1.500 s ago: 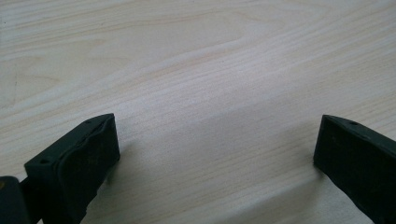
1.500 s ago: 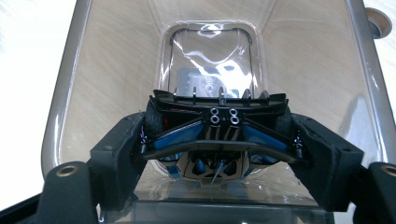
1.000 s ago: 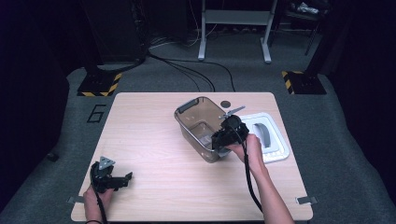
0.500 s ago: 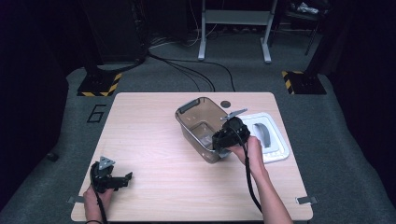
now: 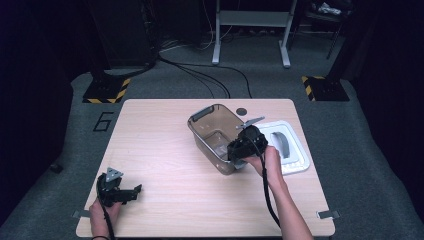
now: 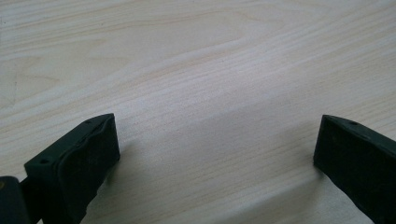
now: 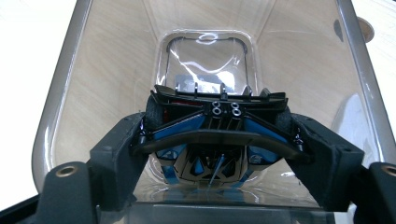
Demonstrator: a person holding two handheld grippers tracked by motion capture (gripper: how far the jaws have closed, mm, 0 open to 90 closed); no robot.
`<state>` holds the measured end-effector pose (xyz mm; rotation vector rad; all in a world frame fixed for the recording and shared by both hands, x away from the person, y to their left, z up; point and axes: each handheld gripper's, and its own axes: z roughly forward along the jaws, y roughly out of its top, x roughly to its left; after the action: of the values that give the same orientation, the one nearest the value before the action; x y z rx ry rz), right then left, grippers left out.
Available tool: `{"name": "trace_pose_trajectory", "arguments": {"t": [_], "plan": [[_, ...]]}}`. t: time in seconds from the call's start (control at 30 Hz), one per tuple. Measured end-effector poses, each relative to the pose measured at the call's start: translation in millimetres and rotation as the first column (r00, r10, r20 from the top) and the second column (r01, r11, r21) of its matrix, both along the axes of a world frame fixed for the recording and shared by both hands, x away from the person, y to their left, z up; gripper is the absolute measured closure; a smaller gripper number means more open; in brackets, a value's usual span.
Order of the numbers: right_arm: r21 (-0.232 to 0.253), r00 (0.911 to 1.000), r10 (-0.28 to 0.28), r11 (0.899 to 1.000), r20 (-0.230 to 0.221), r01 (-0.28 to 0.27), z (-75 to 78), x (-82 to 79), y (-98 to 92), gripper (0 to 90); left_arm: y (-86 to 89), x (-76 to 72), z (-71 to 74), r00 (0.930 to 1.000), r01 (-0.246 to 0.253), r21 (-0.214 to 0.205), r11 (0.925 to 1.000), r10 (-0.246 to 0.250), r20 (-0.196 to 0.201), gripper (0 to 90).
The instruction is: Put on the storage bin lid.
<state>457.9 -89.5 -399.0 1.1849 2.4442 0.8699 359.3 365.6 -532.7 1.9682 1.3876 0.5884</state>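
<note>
**Blue-and-black toy car held over the clear bin**

Clear plastic walls of the bin [image 7: 65,84] frame the toy car [image 7: 217,135], clamped at its sides by the right gripper [image 7: 217,154] just above the bin's floor. In the high view the gripper [image 5: 243,146] and hand hide the car entirely. The white lid [image 5: 292,150] lies just beside the bin [image 5: 212,131]. The left gripper [image 6: 215,154] stands wide open over bare table [image 6: 196,70], holding nothing.

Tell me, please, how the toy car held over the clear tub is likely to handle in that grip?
The toy car looks like light, stiff plastic. Its thin rear wing seems fragile, so the right gripper pressing at the wheels looks sensible. On wheels, it would probably roll inside the smooth tub.
</note>
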Motion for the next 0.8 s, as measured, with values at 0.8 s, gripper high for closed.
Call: {"name": "trace_pose_trajectory", "arguments": {"t": [0.8], "plan": [[0.097, 0.9983, -0.005, 0.995, 0.058, -0.001, 11.6, -13.4, -17.8, 0.5, 0.0, 0.0, 0.0, 1.0000, 0.000, 0.001, 1.0000, 0.000, 0.000, 0.3]]}}
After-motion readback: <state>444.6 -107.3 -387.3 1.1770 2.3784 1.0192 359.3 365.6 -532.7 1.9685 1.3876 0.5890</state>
